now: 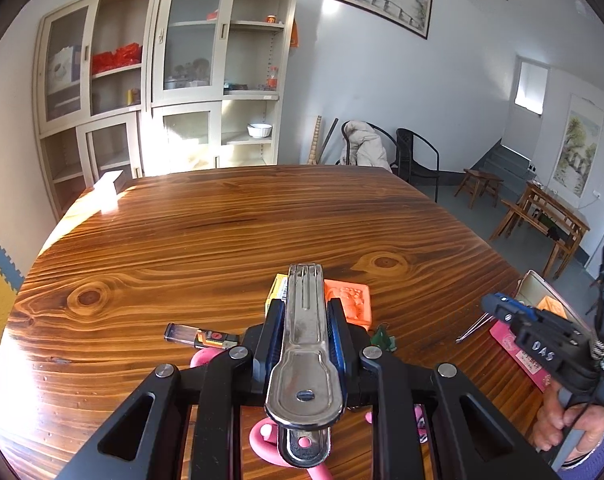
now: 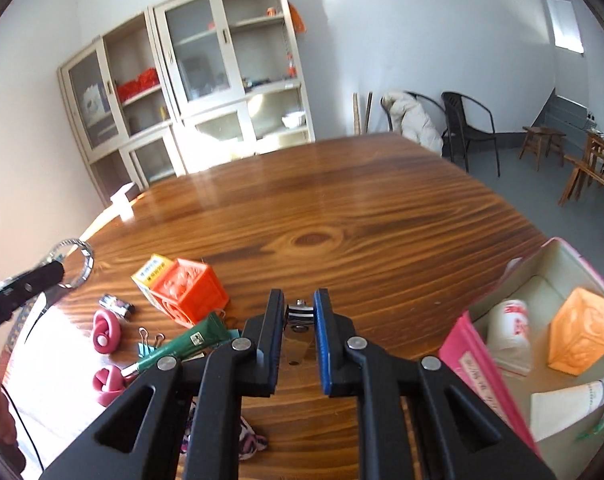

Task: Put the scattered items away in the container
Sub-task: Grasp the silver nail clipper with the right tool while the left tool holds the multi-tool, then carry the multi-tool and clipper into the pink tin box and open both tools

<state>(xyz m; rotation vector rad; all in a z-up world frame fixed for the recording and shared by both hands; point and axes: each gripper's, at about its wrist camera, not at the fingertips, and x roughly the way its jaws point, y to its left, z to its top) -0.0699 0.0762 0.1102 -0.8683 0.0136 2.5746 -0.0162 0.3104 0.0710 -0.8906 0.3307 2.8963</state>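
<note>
Left hand-held gripper (image 1: 304,312) pinching a flat steel tool (image 1: 304,360) above the table (image 1: 222,232). Right hand-held gripper (image 2: 299,312) pinching a small metal clip (image 2: 300,314). Orange cube (image 2: 188,296), green tube (image 2: 190,342) loose at left. Pink container (image 2: 482,368) at right holds another cube.

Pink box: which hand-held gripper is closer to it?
Right. The right hand-held gripper, shut on a small metal thing, is just left of the pink box. The left hand-held gripper, shut on a shiny metal piece, is farther away, by the orange block.
</note>
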